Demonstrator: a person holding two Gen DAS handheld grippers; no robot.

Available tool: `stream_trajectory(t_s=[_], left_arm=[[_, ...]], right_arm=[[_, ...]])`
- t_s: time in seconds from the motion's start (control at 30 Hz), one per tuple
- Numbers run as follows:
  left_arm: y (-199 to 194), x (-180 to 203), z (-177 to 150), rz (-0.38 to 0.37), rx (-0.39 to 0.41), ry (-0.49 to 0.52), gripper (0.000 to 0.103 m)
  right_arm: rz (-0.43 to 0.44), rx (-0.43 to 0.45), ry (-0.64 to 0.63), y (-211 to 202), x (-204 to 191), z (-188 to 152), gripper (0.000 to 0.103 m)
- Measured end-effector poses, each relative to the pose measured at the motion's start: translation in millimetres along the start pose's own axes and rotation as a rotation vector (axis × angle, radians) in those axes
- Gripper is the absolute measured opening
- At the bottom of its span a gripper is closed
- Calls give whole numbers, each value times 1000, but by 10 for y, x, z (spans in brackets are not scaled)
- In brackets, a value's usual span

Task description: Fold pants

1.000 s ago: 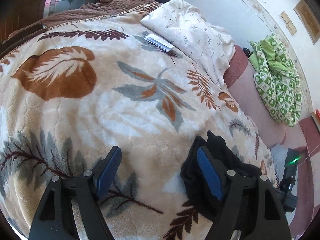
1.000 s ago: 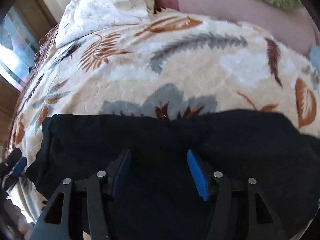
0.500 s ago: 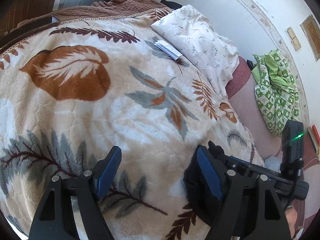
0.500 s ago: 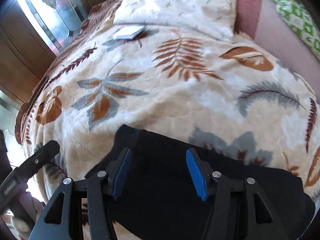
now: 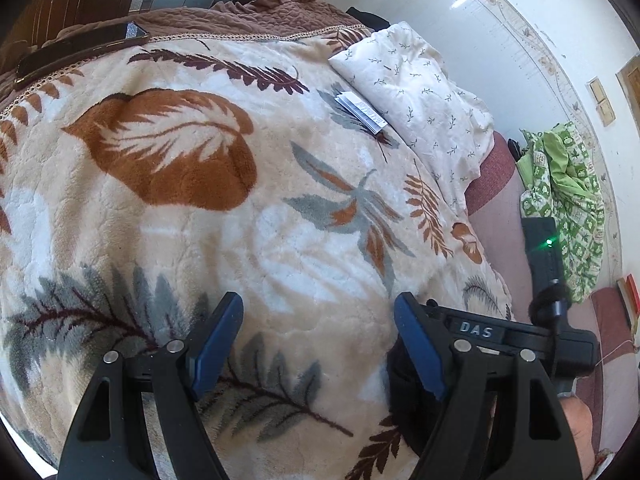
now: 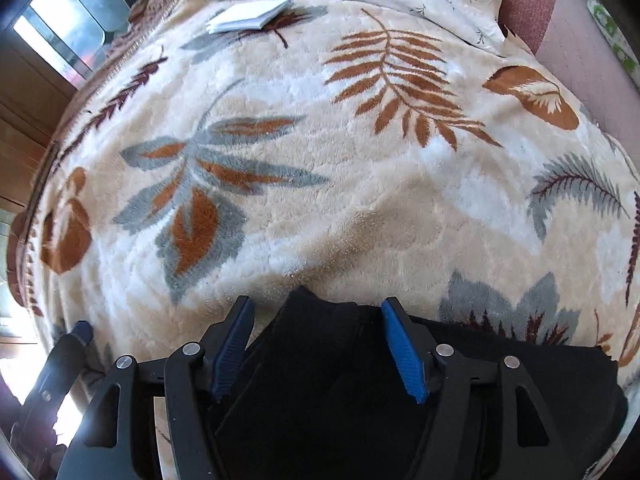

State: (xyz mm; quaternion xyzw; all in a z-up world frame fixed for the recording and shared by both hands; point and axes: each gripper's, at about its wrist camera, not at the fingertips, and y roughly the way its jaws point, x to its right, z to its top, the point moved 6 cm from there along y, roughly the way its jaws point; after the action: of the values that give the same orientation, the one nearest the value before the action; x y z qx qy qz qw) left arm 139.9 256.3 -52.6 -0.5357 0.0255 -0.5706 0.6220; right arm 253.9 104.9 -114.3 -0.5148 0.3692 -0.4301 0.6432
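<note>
The black pants (image 6: 328, 384) lie on a leaf-patterned blanket (image 6: 320, 168) at the near edge of the bed. My right gripper (image 6: 316, 340) is open, and a corner of the pants lies between and below its blue pads, which stand apart from the cloth. My left gripper (image 5: 318, 346) is open and empty over bare blanket (image 5: 200, 200). In the left wrist view only a dark sliver of the pants (image 5: 404, 408) shows behind the right pad, and the right gripper's black body (image 5: 520, 332) sits just beyond it.
A white floral pillow (image 5: 420, 92) lies at the head of the bed with a small stack of white papers (image 5: 360, 110) beside it. A green patterned cloth (image 5: 568, 204) hangs at the right. Dark wooden panels and a window stand at the left.
My right gripper has moved left along the pants to their left corner. The pants now fill less of its view. In the left wrist view the right gripper has come in close beside my left one.
</note>
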Motion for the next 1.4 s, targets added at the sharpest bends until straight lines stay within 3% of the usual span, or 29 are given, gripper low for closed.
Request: stream_trajectory(t_s=[0.07, 0.13, 0.23, 0.43, 0.83, 0.93, 0.97, 1.0, 1.03, 1.07, 1.23, 1.4], left_arm=[[-2, 3, 2, -4, 0, 5, 77], [0, 8, -4, -4, 2, 3, 77], [10, 60, -17, -28, -4, 12, 77], [139, 396, -141, -77, -34, 142, 77], [400, 966, -585, -284, -186, 320, 77], [451, 1061, -677, -274, -189, 373, 77], [481, 1085, -701, -268, -194, 386, 74], [498, 1106, -719, -267, -198, 395, 46], [517, 1106, -724, -256, -202, 403, 28], [530, 1100, -734, -250, -209, 404, 18], [336, 1131, -741, -329, -191, 377, 16], [164, 1479, -910, -299, -136, 485, 16]], right_arm=[[-72, -16, -49, 63, -85, 12, 67], [-81, -7, -59, 39, -143, 11, 40], [-79, 1, -73, -24, -97, -6, 29], [19, 37, -12, -233, 89, -39, 25], [71, 68, -15, -470, 184, -104, 25], [77, 76, -18, -494, 171, -107, 25], [78, 76, -21, -499, 165, -119, 25], [77, 77, -24, -498, 151, -122, 25], [73, 79, -29, -504, 141, -131, 25], [68, 83, -32, -514, 141, -141, 25], [109, 114, -12, -617, 208, -193, 25], [149, 157, -7, -799, 340, -303, 25]])
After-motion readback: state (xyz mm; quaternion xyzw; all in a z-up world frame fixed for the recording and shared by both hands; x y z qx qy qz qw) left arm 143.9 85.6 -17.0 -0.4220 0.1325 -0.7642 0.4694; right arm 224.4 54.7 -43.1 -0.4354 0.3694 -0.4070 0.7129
